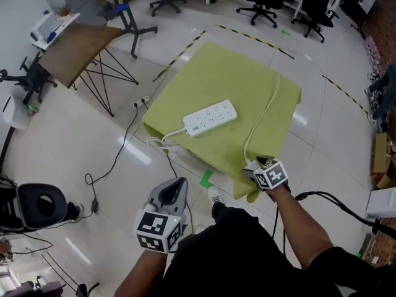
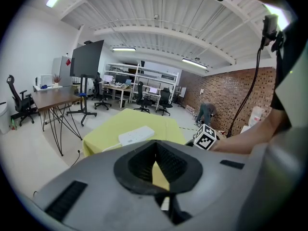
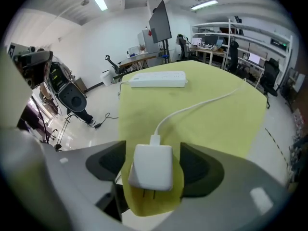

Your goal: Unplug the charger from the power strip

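Note:
A white power strip (image 1: 210,117) lies in the middle of a table under a yellow-green cloth (image 1: 229,73). A white cable (image 1: 263,119) runs from the far side of the table to a white charger (image 3: 153,166) lying on the cloth's near corner, away from the strip, its prongs bare. My right gripper (image 1: 255,166) is open around the charger, with a gap on each side of it. My left gripper (image 1: 176,187) is off the table over the floor, shut and empty. In the left gripper view the strip (image 2: 136,135) is ahead beyond the touching fingertips.
A wooden table on black legs (image 1: 74,48) stands to the left. A black round stool (image 1: 40,206) is at the lower left. Black cables (image 1: 117,156) trail over the floor beside the table. Office chairs (image 1: 260,2) stand at the back. The person's legs are at the table's near corner.

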Motion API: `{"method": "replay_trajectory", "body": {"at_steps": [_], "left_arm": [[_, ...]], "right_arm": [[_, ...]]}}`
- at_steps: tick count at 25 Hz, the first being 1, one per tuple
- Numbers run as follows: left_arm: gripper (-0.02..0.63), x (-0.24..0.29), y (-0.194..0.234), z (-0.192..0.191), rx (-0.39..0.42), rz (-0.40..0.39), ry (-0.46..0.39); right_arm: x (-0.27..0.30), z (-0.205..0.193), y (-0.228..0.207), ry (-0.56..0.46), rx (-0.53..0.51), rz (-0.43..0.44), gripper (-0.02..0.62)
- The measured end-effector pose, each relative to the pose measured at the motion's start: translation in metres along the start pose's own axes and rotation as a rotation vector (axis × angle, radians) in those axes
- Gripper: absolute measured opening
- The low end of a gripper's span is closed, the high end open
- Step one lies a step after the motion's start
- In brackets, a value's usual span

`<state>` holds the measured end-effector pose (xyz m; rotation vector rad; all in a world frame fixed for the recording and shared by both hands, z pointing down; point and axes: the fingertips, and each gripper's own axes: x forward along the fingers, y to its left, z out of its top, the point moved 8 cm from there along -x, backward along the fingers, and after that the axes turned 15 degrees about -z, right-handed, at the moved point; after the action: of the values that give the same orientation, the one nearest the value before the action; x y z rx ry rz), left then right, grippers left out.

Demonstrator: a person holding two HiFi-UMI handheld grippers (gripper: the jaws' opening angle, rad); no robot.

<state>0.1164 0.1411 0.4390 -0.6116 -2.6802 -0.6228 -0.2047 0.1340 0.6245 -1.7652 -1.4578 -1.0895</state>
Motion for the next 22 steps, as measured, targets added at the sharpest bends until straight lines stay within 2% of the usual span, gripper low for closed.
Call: {"method": "replay_trajectory", "body": {"at_steps": [3,5,7,8,11,14,16,19,22], "left_arm": [[0.006,-0.010,-0.006,0.000,0.012,0.004,-0.016],[0.006,-0.018,-0.010,0.000,0.021,0.006,-0.030],[0.006,-0.028,-0.016,-0.001,0.029,0.003,-0.042],[0.006,-0.033,-0.020,-0.002,0.033,-0.001,-0.047],[0.006,-0.045,-0.039,-0.010,0.049,-0.027,-0.058],[0.006,-0.050,-0.057,-0.019,0.061,-0.064,-0.061],[0.006,-0.050,-0.066,-0.024,0.061,-0.084,-0.060],[0.006,-0.056,-0.084,-0.026,0.064,-0.101,-0.071],[0.006,-0.063,-0.099,-0.025,0.078,-0.100,-0.096]], "right_arm": [[-0.019,0.004,0.000,-0.055,-0.002,-0.041,0.350],[-0.043,0.011,0.005,-0.132,-0.004,-0.080,0.347],[-0.076,0.019,0.013,-0.239,0.029,-0.109,0.298],[-0.096,0.021,0.017,-0.299,0.068,-0.114,0.252],[-0.156,0.010,0.030,-0.459,0.249,-0.087,0.002],[-0.204,-0.010,0.049,-0.568,0.408,0.013,0.002],[-0.231,-0.023,0.064,-0.631,0.469,0.083,0.002],[-0.265,-0.043,0.084,-0.674,0.505,0.156,0.002],[-0.290,-0.057,0.098,-0.671,0.480,0.163,0.000]]}}
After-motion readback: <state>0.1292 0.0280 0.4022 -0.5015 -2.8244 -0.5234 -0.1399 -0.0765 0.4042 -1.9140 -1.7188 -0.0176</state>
